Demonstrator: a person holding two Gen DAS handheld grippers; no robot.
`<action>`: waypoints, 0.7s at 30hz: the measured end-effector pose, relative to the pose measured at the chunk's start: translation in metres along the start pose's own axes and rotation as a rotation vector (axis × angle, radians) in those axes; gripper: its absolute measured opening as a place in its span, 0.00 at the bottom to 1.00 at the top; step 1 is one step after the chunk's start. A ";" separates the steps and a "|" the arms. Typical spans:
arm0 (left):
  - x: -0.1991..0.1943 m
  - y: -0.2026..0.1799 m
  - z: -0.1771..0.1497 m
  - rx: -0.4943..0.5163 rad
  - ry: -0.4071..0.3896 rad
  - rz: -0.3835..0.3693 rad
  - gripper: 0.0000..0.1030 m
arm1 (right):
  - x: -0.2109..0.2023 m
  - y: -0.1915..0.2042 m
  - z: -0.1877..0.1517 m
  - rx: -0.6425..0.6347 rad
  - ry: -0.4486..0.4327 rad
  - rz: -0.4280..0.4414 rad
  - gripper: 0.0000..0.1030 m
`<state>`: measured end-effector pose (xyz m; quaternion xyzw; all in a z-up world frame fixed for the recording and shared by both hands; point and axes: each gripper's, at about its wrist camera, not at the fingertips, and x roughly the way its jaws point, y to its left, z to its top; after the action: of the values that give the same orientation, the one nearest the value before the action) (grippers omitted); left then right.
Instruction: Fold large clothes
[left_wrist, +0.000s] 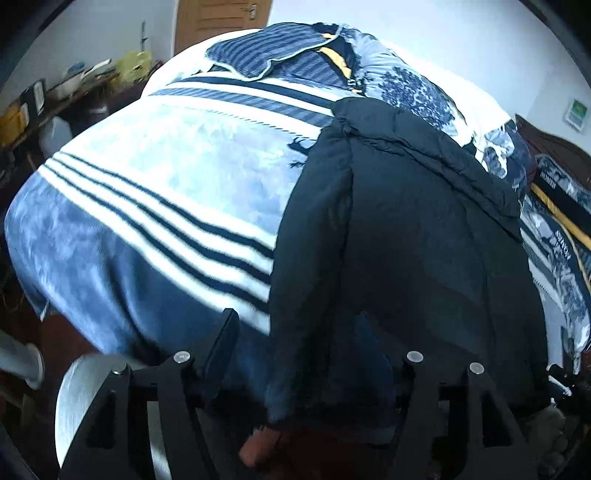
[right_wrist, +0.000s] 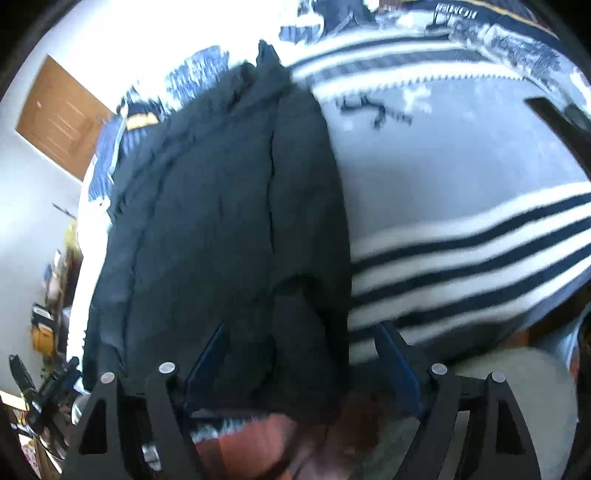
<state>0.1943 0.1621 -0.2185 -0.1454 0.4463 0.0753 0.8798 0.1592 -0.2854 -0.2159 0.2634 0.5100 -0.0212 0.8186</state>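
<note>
A large black padded jacket (left_wrist: 406, 240) lies lengthwise on a bed covered by a blue and white striped blanket (left_wrist: 155, 192). Its lower hem hangs over the near bed edge. In the left wrist view my left gripper (left_wrist: 299, 332) stands open over the jacket's lower left corner, with the left finger (left_wrist: 225, 332) over the blanket and no pad pressing on cloth. In the right wrist view the same jacket (right_wrist: 221, 221) fills the middle. My right gripper (right_wrist: 299, 343) is open wide, with the jacket's hem lying loose between its fingers.
Striped pillows (left_wrist: 273, 48) and a crumpled patterned quilt (left_wrist: 413, 88) lie at the head of the bed. A cluttered desk (left_wrist: 55, 99) and a wooden door (left_wrist: 218, 18) stand behind. Reddish floor (right_wrist: 258, 435) shows under the bed edge, beside a pale round object (left_wrist: 77, 391).
</note>
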 end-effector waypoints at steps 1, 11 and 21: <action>0.006 -0.003 0.003 0.025 -0.004 0.019 0.65 | 0.004 -0.002 0.001 0.009 0.012 -0.002 0.81; 0.042 0.008 0.004 -0.029 0.133 -0.019 0.37 | 0.041 0.020 -0.003 -0.079 0.125 -0.085 0.65; 0.055 -0.003 -0.004 0.017 0.222 -0.024 0.30 | 0.050 0.025 0.000 -0.095 0.168 -0.079 0.18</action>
<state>0.2245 0.1576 -0.2648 -0.1508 0.5397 0.0445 0.8270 0.1906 -0.2523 -0.2486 0.2046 0.5875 -0.0070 0.7829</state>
